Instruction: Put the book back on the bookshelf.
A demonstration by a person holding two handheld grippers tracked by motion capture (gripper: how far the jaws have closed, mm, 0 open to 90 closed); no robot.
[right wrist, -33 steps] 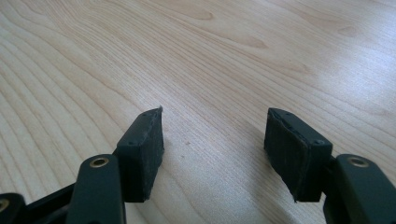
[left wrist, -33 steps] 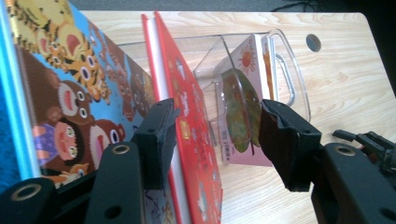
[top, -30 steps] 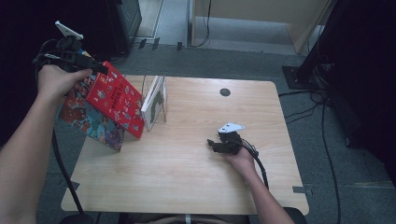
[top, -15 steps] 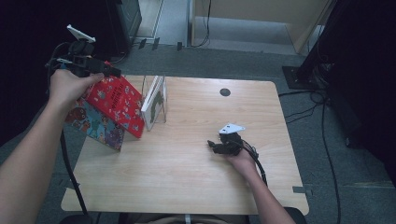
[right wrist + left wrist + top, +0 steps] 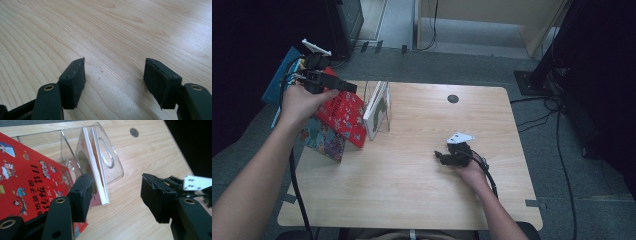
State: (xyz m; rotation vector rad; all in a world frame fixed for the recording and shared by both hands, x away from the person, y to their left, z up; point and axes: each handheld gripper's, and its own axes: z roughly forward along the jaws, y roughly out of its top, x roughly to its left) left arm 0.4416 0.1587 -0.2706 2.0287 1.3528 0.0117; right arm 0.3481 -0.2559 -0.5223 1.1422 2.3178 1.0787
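Note:
My left gripper (image 5: 348, 88) is held above the table's left edge, over a red picture book (image 5: 346, 116). In the left gripper view its jaws (image 5: 117, 195) stand open with nothing between them. The red book (image 5: 27, 180) lies at their left and leans toward a clear stand (image 5: 113, 162). A thin white book (image 5: 93, 172) stands upright in that stand. My right gripper (image 5: 439, 156) rests low on the table at centre right. It is open (image 5: 115, 80) over bare wood.
A colourful book (image 5: 323, 141) leans under the red one, and a blue one (image 5: 279, 85) sticks out behind the left hand. The clear stand (image 5: 379, 107) is near the table's back left. A dark cable hole (image 5: 453, 98) sits at the back. Cables trail on the floor at right.
The left hand and its gripper have moved right and slightly down, toward the stand and over the red book. The right hand has stayed in place.

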